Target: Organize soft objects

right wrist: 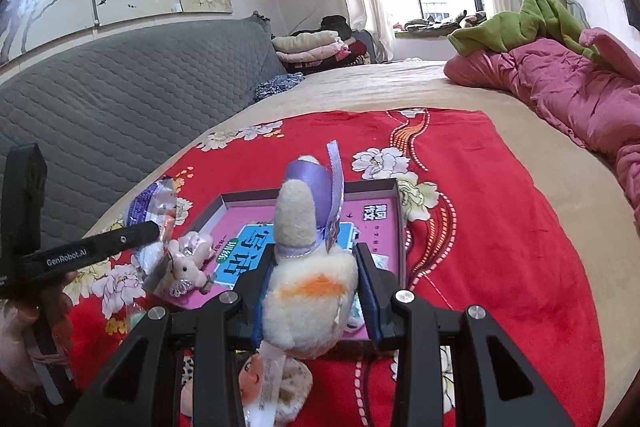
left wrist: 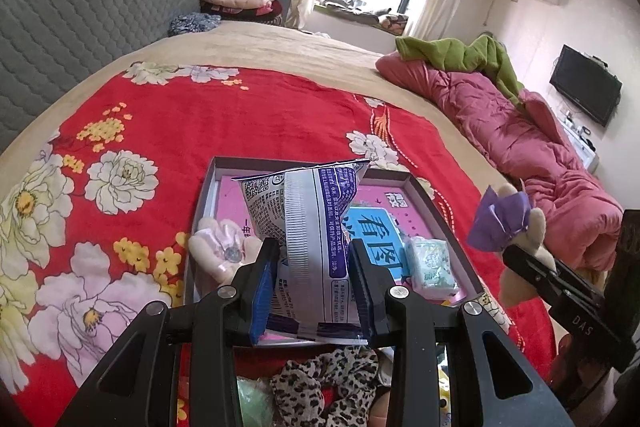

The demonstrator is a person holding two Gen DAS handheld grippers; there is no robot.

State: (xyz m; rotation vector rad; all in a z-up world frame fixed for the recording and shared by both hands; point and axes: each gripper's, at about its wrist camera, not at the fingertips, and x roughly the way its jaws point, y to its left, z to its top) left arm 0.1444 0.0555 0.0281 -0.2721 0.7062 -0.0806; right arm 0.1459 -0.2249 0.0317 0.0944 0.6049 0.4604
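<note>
Red floral blanket (left wrist: 168, 131) over bed (left wrist: 280, 47)

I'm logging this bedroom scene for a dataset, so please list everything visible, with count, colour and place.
Plastic packet: 1, white and purple, in the left gripper over the box.
Plush toy: 1, cream with purple ribbon, in the right gripper.
Box: 1, grey walls, pink base, on the red blanket.
Pink plush: 1, at the box's left side.
Tissue pack: 1, green-white, in the box.
Blue card: 1, in the box.
Leopard cloth: 1, near the camera, under the left gripper.
Red blanket: 1, floral, on the bed.
Pink quilt: 1, far right.
Green garment: 1, on the quilt.
Left gripper: black, jaws shut on packet.
Right gripper: black, jaws shut on toy.
</note>
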